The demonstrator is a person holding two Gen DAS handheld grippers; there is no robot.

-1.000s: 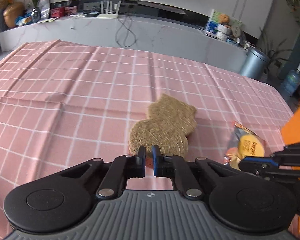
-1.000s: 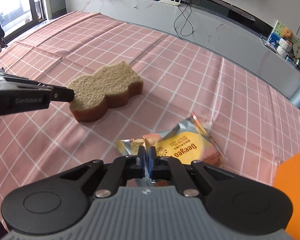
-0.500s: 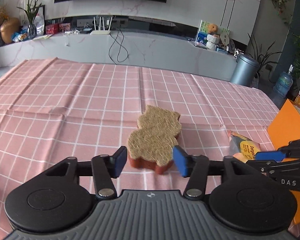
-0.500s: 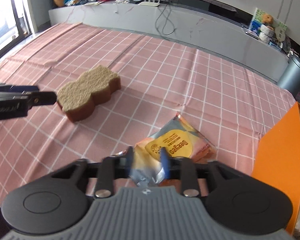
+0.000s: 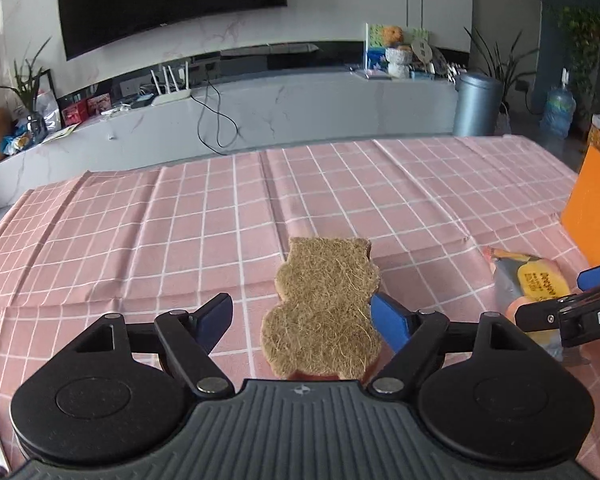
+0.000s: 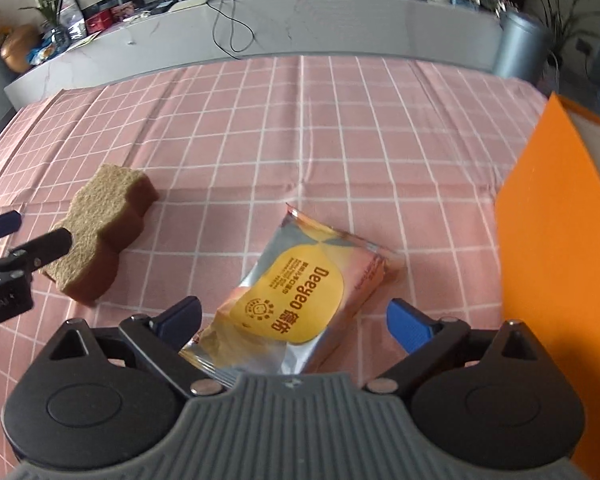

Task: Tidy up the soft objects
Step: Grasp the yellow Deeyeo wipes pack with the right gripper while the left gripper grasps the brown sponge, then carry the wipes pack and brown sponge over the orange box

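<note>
A brown scouring sponge (image 5: 324, 304) with a wavy outline lies on the pink checked tablecloth (image 5: 180, 240). My left gripper (image 5: 306, 318) is open, its blue-padded fingers on either side of the sponge's near end; the right pad is close to the sponge's edge. A silver and yellow "Deeyeo" packet (image 6: 300, 296) lies on the cloth. My right gripper (image 6: 296, 316) is open, its jaws wide on either side of the packet's near end. The sponge also shows in the right wrist view (image 6: 100, 236), and the packet in the left wrist view (image 5: 532, 284).
An orange box wall (image 6: 560, 260) stands at the table's right side, also in the left wrist view (image 5: 592, 208). Beyond the table are a grey marble bench (image 5: 260, 120), a metal bin (image 5: 478, 104) and a wall television.
Both grippers went from shut to wide open. Each has moved forward, so the sponge and the packet now lie between their fingers.
</note>
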